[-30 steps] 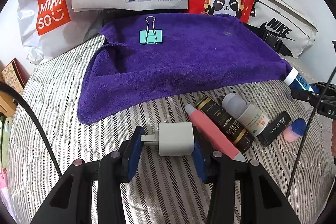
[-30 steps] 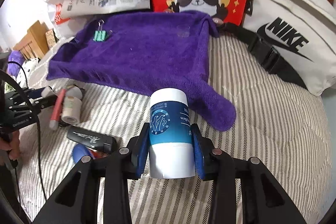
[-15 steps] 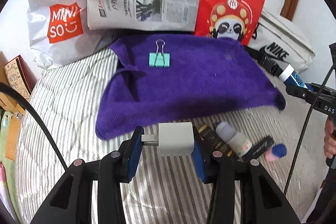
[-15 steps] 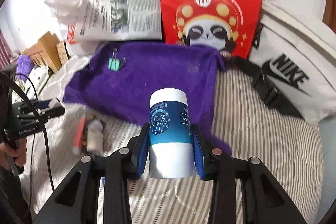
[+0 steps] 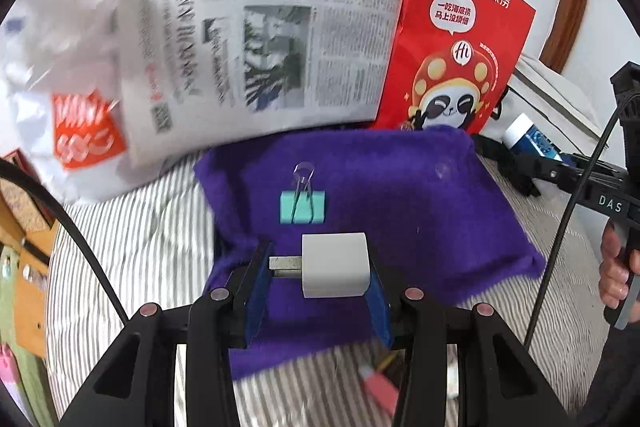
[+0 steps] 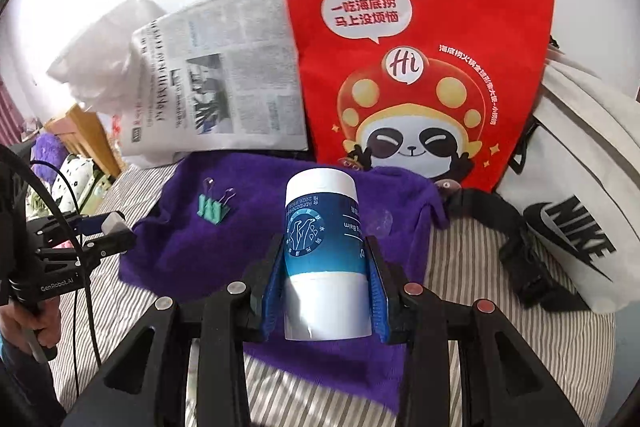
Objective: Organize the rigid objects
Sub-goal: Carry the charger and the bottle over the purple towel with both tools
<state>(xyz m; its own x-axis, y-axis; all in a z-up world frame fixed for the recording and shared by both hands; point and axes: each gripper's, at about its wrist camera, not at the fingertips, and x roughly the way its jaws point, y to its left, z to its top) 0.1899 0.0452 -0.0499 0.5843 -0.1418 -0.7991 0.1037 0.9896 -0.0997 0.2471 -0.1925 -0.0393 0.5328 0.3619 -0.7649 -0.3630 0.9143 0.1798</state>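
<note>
both grippers raised, pink tube [image 5: 378,385] left-view only

My left gripper [image 5: 320,273] tilts downward, its blue pads clamped on a white charger [image 5: 334,265], one pad at the plug prongs and one at the back face. My right gripper [image 6: 325,267] points down at a similar slant, pads pressed on both sides of a blue-and-white tube [image 6: 322,251]. A hand [image 5: 618,267] wraps the right gripper's handle; another hand [image 6: 28,323] grips the left one's.
</note>
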